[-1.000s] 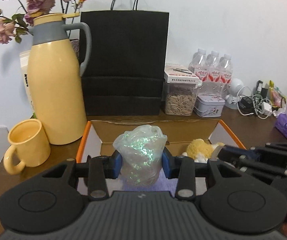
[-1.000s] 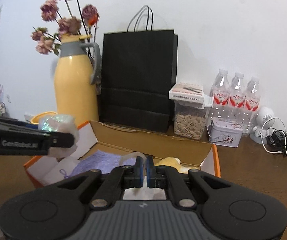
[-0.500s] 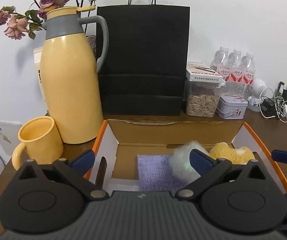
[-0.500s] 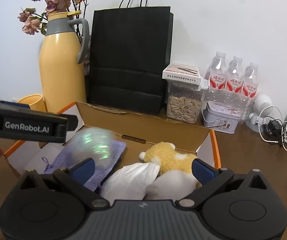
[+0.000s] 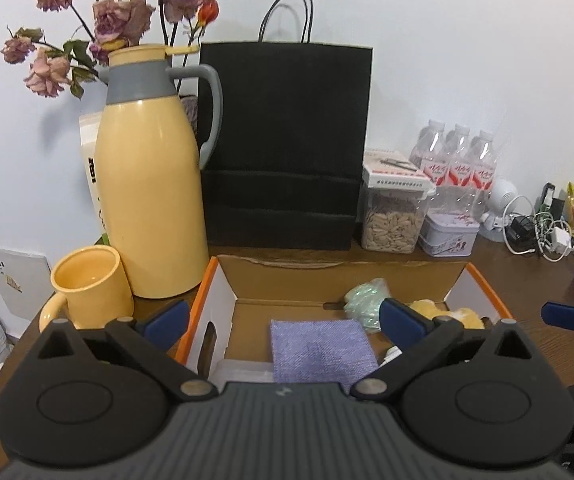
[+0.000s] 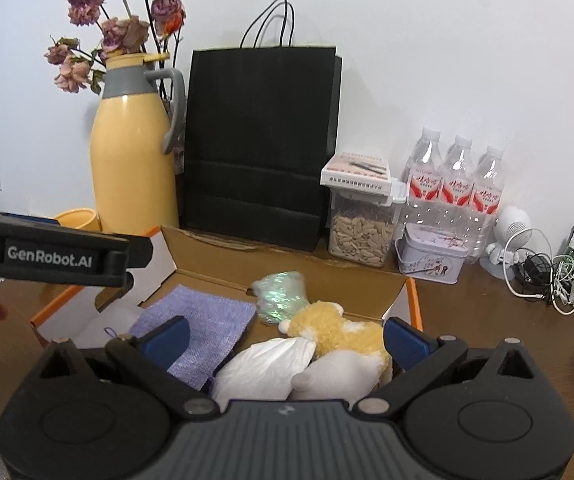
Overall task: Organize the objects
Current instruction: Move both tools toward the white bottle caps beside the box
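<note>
An open cardboard box point(image 5: 223, 304) with orange edges sits on the brown table. Inside lie a purple cloth point(image 5: 319, 348), a crumpled iridescent green bundle point(image 5: 363, 300) by the back wall, and a yellow plush toy point(image 5: 447, 312). My left gripper point(image 5: 285, 320) hangs open over the box with nothing between its fingers. The right wrist view shows the box point(image 6: 215, 260) with the bundle point(image 6: 283, 294) touching the plush toy point(image 6: 339, 328), the purple cloth point(image 6: 199, 320) and white pouches point(image 6: 271, 364). My right gripper point(image 6: 287, 338) is open above them, holding nothing.
Behind the box stand a yellow thermos jug point(image 5: 147, 184), a yellow mug point(image 5: 91, 280), a black paper bag point(image 5: 287, 140), a seed jar point(image 5: 395, 216), a small tin point(image 5: 451, 236) and water bottles point(image 5: 459, 164). Tangled cables point(image 5: 539, 232) lie at the right. Dried flowers point(image 5: 115, 20) rise behind the jug.
The left gripper opened and let go of the iridescent bundle, which dropped into the box and now rests by the plush toy. The right gripper went from shut to open.
</note>
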